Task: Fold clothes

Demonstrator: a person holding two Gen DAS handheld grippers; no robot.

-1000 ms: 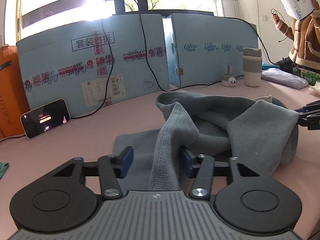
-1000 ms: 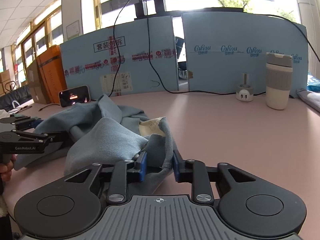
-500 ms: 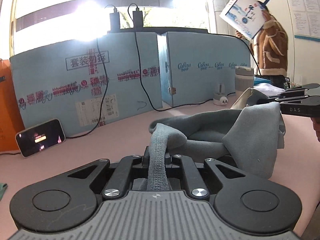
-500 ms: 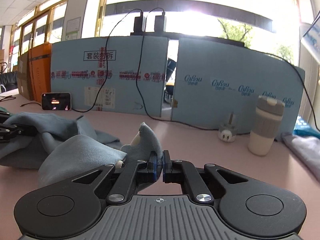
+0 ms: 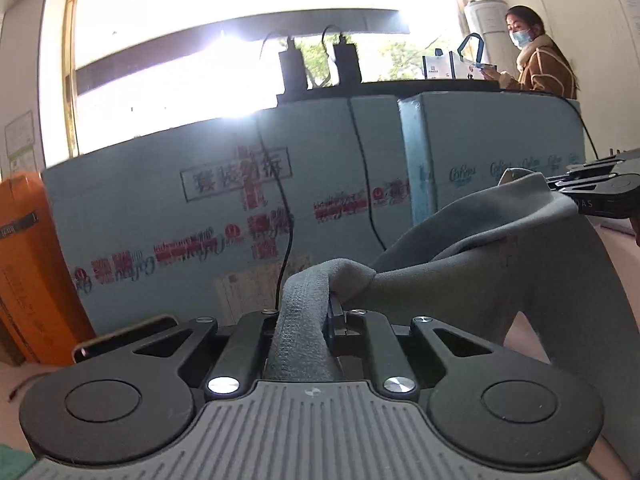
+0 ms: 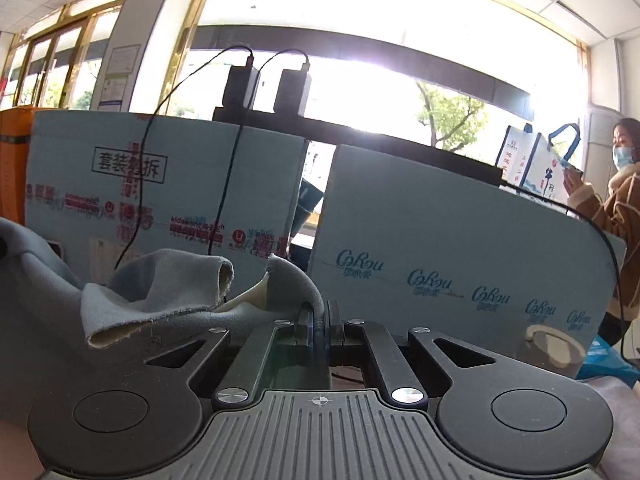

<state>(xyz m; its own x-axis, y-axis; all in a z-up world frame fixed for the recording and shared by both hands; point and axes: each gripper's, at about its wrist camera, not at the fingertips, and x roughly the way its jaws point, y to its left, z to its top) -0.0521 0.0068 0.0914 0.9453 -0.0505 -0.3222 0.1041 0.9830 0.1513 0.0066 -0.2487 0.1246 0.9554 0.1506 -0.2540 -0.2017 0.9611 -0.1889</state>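
Left gripper [image 5: 306, 320] now clamped on ribbed hem of grey garment [image 5: 500, 264]; a second ago jaws stood wide around it. Right gripper [image 6: 318, 326] likewise pinched tight on opposite edge, earlier only straddling it. Garment raised off pink table [image 5: 624, 256], stretched between both grippers, middle sagging; previously heaped on tabletop. Means grasp stage done; probably ready for spreading flat before first fold.
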